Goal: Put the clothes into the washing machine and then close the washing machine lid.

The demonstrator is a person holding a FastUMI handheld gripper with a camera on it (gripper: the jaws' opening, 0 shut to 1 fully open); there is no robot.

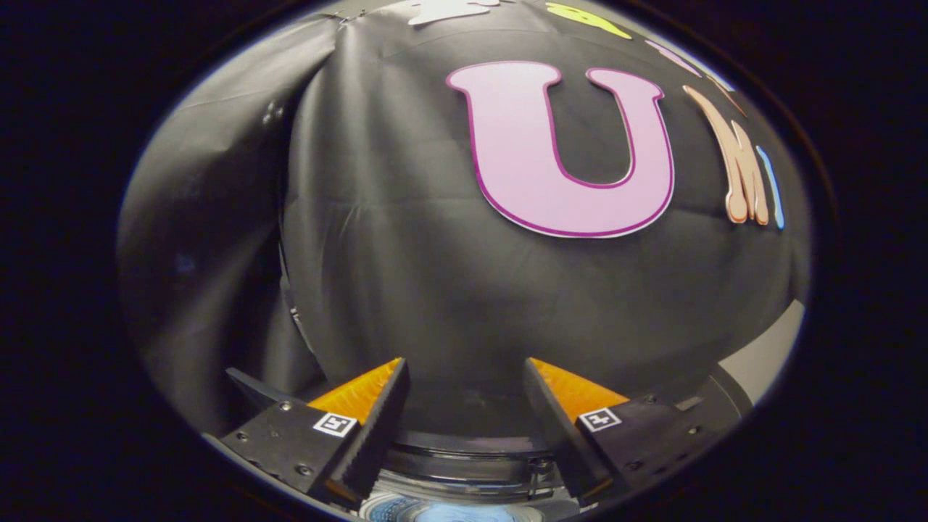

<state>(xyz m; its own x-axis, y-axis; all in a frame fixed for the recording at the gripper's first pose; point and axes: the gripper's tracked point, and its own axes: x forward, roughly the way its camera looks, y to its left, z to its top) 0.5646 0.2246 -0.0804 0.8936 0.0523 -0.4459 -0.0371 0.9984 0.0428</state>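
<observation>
My gripper (464, 373) is open, its two fingers spread wide with nothing between them. It points at the black cloth wall of the booth. Below and between the fingers I see the round rim of the washing machine's opening (464, 453), a dark ring with a clear band. Down inside the drum lies something light blue, likely clothes (453, 513), only a sliver of it visible. The lid is hidden from me.
The black cloth wall (406, 254) hangs close behind the machine, with a fold and seam on the left. A pale grey strip of surface (768, 355) shows beyond the right finger.
</observation>
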